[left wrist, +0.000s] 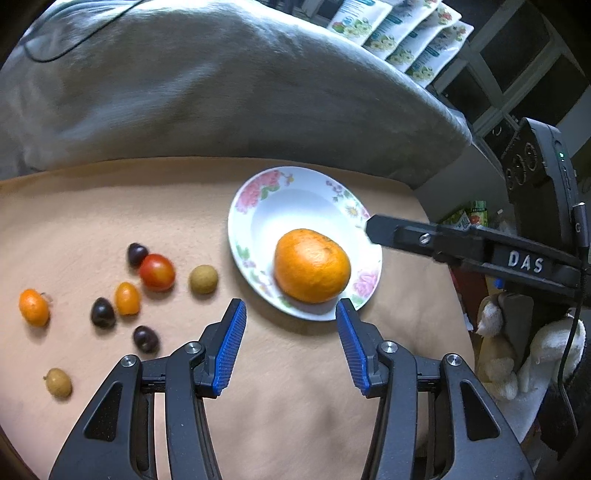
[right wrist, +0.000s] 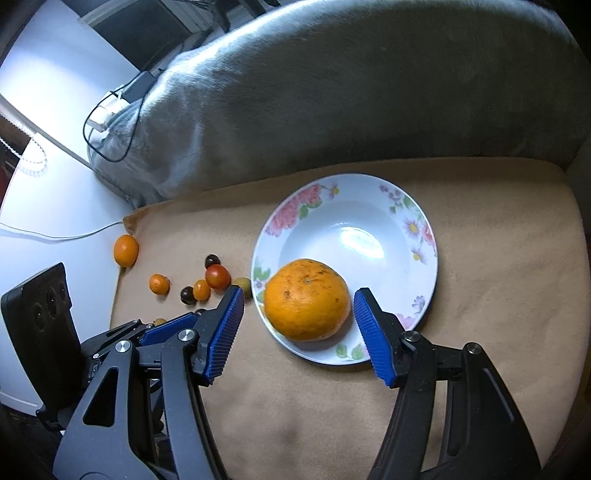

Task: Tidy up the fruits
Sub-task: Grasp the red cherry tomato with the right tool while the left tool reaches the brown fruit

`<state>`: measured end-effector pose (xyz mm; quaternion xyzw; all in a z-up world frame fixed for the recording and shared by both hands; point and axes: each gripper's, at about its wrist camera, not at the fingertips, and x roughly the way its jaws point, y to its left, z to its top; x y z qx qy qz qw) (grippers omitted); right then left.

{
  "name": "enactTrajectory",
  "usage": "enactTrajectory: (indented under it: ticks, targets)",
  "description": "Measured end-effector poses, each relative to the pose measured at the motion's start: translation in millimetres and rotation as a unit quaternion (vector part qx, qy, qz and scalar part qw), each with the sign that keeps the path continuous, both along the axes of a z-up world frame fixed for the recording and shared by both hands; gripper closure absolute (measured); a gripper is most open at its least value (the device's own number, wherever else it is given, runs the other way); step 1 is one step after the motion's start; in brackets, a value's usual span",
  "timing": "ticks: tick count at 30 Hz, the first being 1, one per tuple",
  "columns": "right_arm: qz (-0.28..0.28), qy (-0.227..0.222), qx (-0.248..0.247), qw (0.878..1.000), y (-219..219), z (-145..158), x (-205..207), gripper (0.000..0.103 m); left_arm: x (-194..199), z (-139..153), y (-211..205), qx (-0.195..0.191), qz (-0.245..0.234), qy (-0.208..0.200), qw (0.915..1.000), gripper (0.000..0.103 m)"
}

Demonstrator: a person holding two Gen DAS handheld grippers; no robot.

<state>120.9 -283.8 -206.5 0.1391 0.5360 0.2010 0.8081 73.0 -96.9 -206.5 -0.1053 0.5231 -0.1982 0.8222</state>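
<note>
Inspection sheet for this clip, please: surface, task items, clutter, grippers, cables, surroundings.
Surface: tan cushion, soft and slightly creased.
Job's things: floral plate holding one large orange; small fruits loose to its left, including a red tomato, dark cherries and a small orange.
Clutter: nothing seen.
Grippers: left hand-held gripper open, empty; right hand-held gripper open, straddling the large orange without touching it.
Cables: black cable on the grey blanket; white cable beside the cushion.
Surroundings: stacked printed packets.
</note>
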Motion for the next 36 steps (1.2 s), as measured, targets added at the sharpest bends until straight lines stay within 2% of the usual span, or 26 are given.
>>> enactTrajectory:
  ticks: [6, 11, 29, 33, 36]
  targets:
    - [0.027, -0.042, -0.035, 0.998, 24, 13, -7, 0.038, -12, -4, 31, 0.019, 0.022, 0.009, 0.9995, 0.053]
    - [0.075, -0.052, -0.070, 0.993, 54, 14, -10, 0.038, -25, -10, 62, 0.031, 0.050, 0.020, 0.9980, 0.053]
    - [0.178, -0.040, -0.116, 0.976, 141, -10, -4, 0.039, -58, -35, 155, 0.050, 0.149, 0.051, 0.9863, 0.053]
    - [0.194, -0.030, -0.124, 0.973, 155, -18, 0, 0.048, -59, -43, 169, 0.048, 0.164, 0.059, 0.9836, 0.056]
    - [0.206, -0.027, -0.136, 0.969, 167, -25, 3, 0.049, -58, -47, 176, 0.048, 0.167, 0.062, 0.9828, 0.056]
